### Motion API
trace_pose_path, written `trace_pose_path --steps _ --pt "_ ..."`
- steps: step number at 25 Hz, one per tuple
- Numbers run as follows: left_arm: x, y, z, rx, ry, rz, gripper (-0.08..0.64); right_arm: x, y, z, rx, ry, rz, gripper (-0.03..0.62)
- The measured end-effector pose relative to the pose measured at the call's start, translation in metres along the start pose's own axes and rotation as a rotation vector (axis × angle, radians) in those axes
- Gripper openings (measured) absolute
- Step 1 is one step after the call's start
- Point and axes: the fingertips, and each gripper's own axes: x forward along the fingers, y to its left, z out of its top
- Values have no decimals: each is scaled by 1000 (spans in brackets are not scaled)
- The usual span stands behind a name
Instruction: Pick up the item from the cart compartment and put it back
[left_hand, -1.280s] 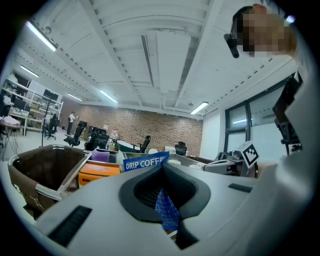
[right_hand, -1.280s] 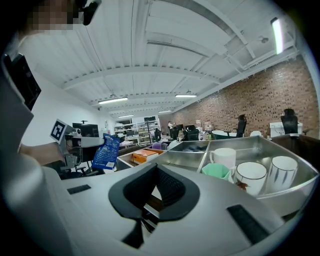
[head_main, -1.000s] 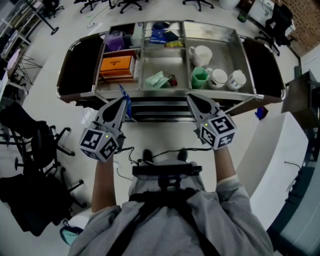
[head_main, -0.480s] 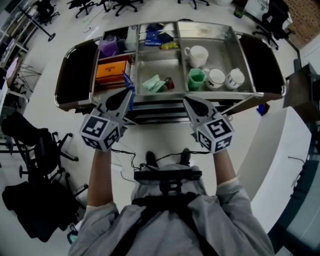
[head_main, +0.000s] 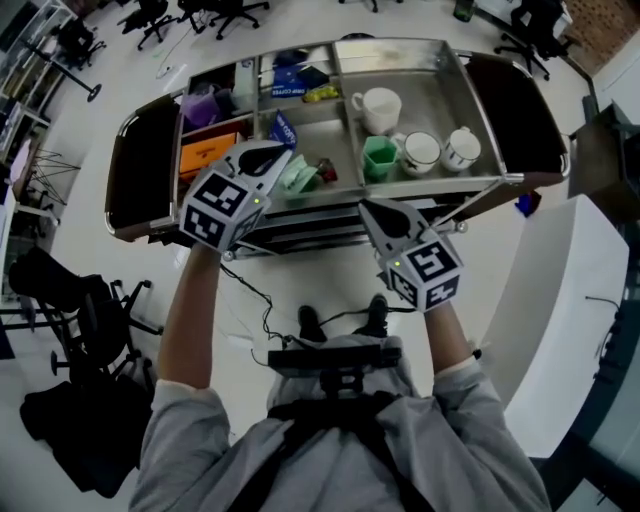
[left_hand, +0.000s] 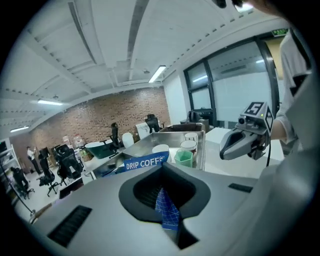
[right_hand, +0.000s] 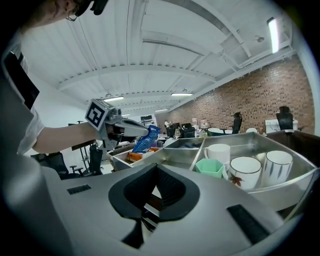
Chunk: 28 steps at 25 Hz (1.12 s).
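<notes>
My left gripper (head_main: 283, 153) is shut on a blue drip-coffee packet (head_main: 284, 130) and holds it over the left edge of the middle front compartment of the steel cart (head_main: 440, 185). The packet (left_hand: 166, 212) shows pinched between the jaws in the left gripper view. It shows again in the right gripper view, where the packet (right_hand: 146, 139) sticks up from the left gripper (right_hand: 131, 129). My right gripper (head_main: 372, 210) hangs in front of the cart's near rim, jaws shut with nothing between them.
The middle front compartment holds a pale green packet (head_main: 300, 175). A green cup (head_main: 379, 156) and white mugs (head_main: 376, 108) stand in the right compartment. An orange box (head_main: 205, 153) lies at the left, a blue box (head_main: 292, 80) at the back. Office chairs stand around on the floor.
My left gripper has risen and moved forward with the blue packet, from in front of the cart's near rim to above its compartments. The right gripper has stayed roughly where it was.
</notes>
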Motion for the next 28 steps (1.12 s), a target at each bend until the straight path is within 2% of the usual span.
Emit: trace_pose_path --steps 6,14,22,28 --pt "54 0 -22 165 160 -83 9 -4 -8 -11 24 5 -14 9" --pt "111 -1 -53 329 327 -174 9 -15 -23 -24 60 16 -44 9" --pt "147 6 -78 434 447 -206 9 -22 -31 -33 91 29 -66 9" --pt "163 2 -94 457 481 -247 11 -23 -36 -37 107 30 -85 9"
